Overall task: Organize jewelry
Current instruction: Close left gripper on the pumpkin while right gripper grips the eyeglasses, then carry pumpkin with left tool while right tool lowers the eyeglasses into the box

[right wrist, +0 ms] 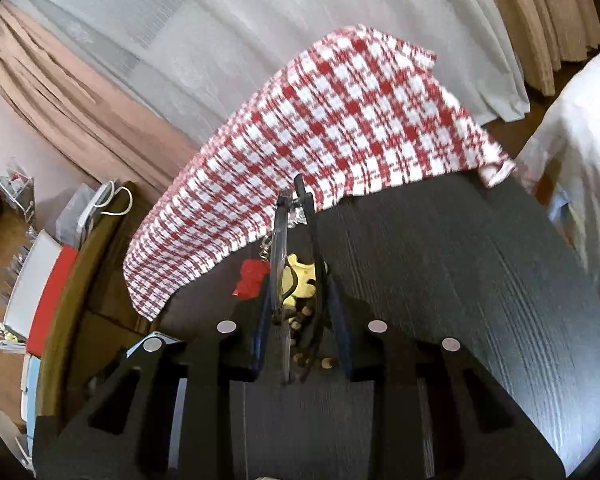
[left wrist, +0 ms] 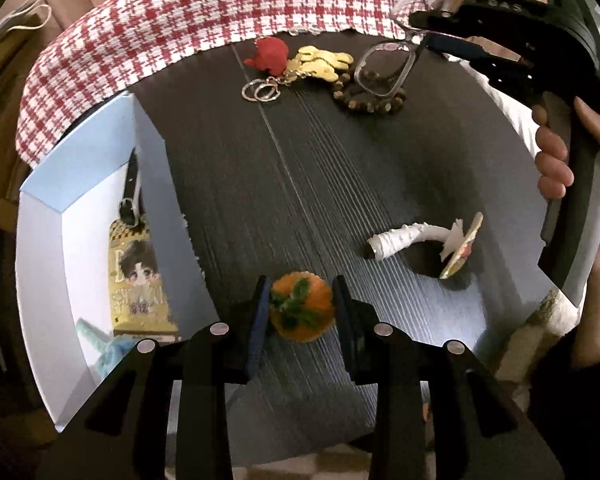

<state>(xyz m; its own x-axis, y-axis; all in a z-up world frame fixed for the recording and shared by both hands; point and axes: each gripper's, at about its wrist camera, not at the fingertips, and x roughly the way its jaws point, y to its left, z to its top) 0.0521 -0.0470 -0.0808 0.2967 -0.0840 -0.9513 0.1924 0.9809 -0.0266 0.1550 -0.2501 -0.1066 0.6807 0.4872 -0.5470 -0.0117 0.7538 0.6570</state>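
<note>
My left claw [left wrist: 301, 312] grips the orange pumpkin charm [left wrist: 302, 308] at 6 o'clock, the blue box [left wrist: 80, 184] waiting at 9; my right claw [right wrist: 296, 308] pinches clear glasses [right wrist: 281, 264] by the frame, which I judge could slip sideways.

Orange plush charm [left wrist: 302, 306] sat low in the frame's centre.
Clear-framed glasses [left wrist: 384, 68] hung tilted at upper right above a dark bead bracelet [left wrist: 364, 98].
</note>
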